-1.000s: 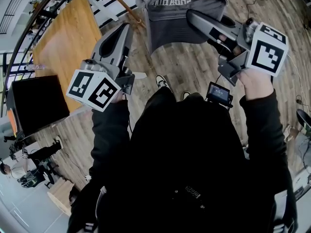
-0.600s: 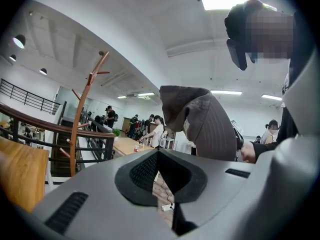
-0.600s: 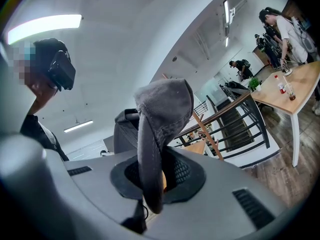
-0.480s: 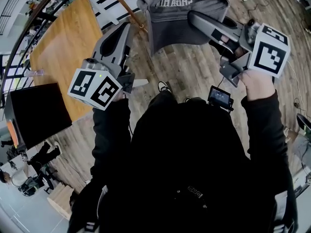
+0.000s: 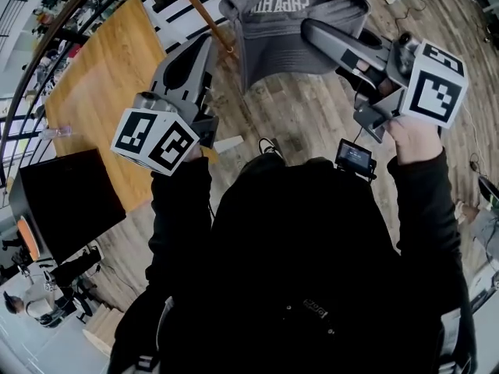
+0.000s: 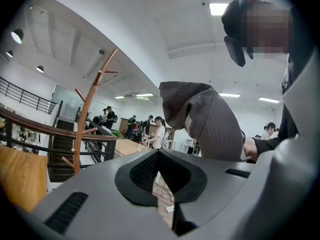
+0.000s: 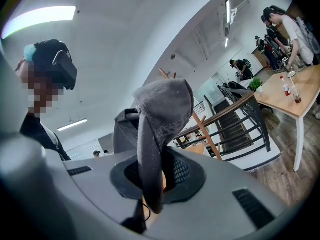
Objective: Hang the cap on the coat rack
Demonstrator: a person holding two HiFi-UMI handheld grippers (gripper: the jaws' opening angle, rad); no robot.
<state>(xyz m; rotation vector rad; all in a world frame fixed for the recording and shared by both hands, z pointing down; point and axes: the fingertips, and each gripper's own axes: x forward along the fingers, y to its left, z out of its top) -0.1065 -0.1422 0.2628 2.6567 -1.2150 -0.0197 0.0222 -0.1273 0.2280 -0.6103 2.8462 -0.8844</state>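
A grey cap (image 5: 290, 20) with white lettering hangs in the air at the top of the head view. My right gripper (image 5: 312, 29) is shut on its brim. In the right gripper view the brim (image 7: 150, 154) runs down between the closed jaws (image 7: 150, 186). The left gripper (image 5: 199, 53) stands left of the cap, apart from it, shut and holding nothing. In the left gripper view (image 6: 162, 181) the cap (image 6: 210, 121) hangs just ahead to the right. The brown coat rack (image 6: 89, 111) with slanted pegs stands further off to the left; its pole (image 5: 199, 10) rises between the left gripper and the cap.
A wooden table (image 5: 93, 92) and a black box (image 5: 70, 201) lie to the left below a dark railing (image 5: 35, 61). Several people (image 6: 157, 131) stand far back. Another table with bottles (image 7: 295, 91) and stairs (image 7: 245, 129) are at the right.
The head view has drifted slightly. Both grippers and the cap keep their places.
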